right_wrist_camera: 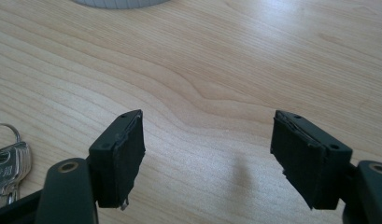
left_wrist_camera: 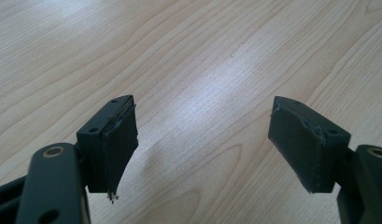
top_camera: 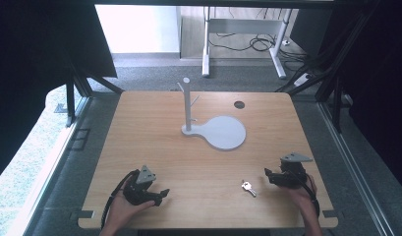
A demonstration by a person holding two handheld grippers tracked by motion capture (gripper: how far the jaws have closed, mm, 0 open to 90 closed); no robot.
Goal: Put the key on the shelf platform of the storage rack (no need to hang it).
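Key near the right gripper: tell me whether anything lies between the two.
Nothing visible does. The key lies flat on bare table just beside the open right gripper, with only wood between them.

Bare wood lies ahead of the right gripper [top_camera: 268, 173] and between its spread jaws. The key [top_camera: 248, 187] lies flat just to its left. Farther ahead, the grey stand [top_camera: 214, 129] with its upright post blocks the table [top_camera: 154, 147] middle.
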